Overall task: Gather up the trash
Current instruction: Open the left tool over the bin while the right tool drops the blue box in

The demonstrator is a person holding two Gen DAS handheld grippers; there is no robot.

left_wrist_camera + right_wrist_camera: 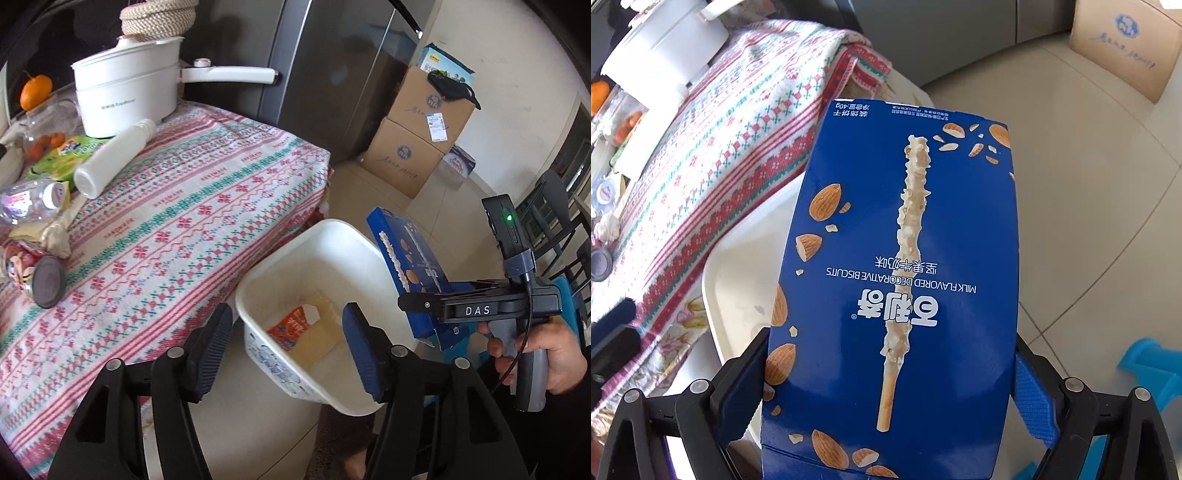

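A white trash bin stands on the floor beside the table, with an orange wrapper lying at its bottom. My left gripper hangs over the bin, open, with nothing between its pads. A person's hand holds my right gripper to the right of the bin, shut on a blue biscuit box. In the right wrist view the biscuit box fills the middle, clamped by its sides in the right gripper, above the bin's right edge.
On the patterned tablecloth lie a white bottle, a clear plastic bottle, a green packet and a can. A white pot stands behind them. Cardboard boxes are stacked by the fridge. A blue stool stands at the right.
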